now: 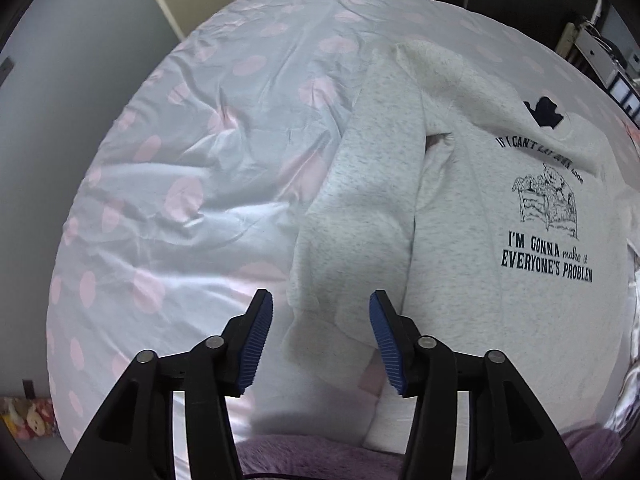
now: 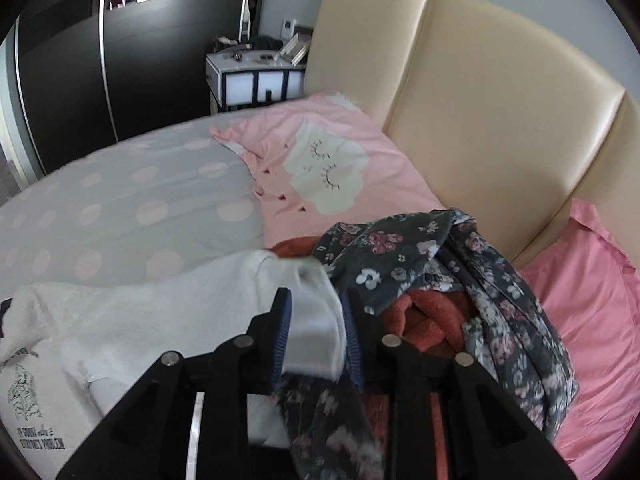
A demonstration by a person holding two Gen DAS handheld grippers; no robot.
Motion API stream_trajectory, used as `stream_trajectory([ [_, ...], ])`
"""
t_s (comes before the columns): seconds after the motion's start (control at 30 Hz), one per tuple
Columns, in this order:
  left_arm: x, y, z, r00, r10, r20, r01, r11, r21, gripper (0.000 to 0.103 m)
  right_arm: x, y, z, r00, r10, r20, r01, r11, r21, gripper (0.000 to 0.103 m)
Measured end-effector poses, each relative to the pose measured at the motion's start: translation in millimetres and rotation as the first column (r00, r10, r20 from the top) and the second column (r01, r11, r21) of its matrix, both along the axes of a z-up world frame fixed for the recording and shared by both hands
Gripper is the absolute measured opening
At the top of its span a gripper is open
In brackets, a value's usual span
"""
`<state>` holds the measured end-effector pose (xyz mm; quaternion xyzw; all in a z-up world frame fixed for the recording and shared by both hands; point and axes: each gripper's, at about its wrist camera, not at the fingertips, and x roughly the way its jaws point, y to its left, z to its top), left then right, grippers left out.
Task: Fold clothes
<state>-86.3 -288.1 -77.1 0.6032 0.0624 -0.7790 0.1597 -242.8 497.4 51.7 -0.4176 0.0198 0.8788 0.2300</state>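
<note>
A light grey sweatshirt (image 1: 500, 208) with dark printed text and a bear drawing lies flat on the polka-dot bedcover (image 1: 192, 152). Its near sleeve (image 1: 360, 208) is laid along the body. My left gripper (image 1: 320, 328) is open and empty, hovering just above the sleeve's cuff end. In the right wrist view my right gripper (image 2: 316, 332) is shut on the other sleeve's white cuff (image 2: 316, 320) and holds it raised; the sweatshirt (image 2: 120, 320) stretches off to the left.
A pile of a dark floral garment (image 2: 460, 280) and a rust-red one (image 2: 432, 312) lies right beside my right gripper. Pink pillows (image 2: 340, 168) lean at the cream headboard (image 2: 480, 92). A nightstand (image 2: 256, 76) stands behind. A purple blanket (image 1: 312, 456) lies at the bed's near edge.
</note>
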Motion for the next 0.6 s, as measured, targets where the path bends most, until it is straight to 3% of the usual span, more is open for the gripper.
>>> stream_trajectory([
  [0.2,1,-34,-37,0.994,0.02,0.11,-0.022,1.0,0.017,0.055,75,-74,-11,0.985,0.141,-0.104,-0.159,0.967,-0.198,0.028],
  [0.3,-1,-44,-53,0.991,0.04,0.127,-0.049,0.997,0.066,0.056,109,-116,-42,0.971,0.222,-0.089,-0.239,0.914,-0.329,0.028],
  [0.47,-7,-55,-78,0.985,0.095,0.141,-0.114,0.985,0.129,0.055,152,-174,-96,0.962,0.269,-0.04,-0.249,0.813,-0.526,0.028],
  [0.6,-14,-52,-93,0.987,0.085,0.138,-0.109,0.978,0.178,0.055,177,-208,-121,0.95,0.31,0.019,-0.245,0.786,-0.568,0.028],
])
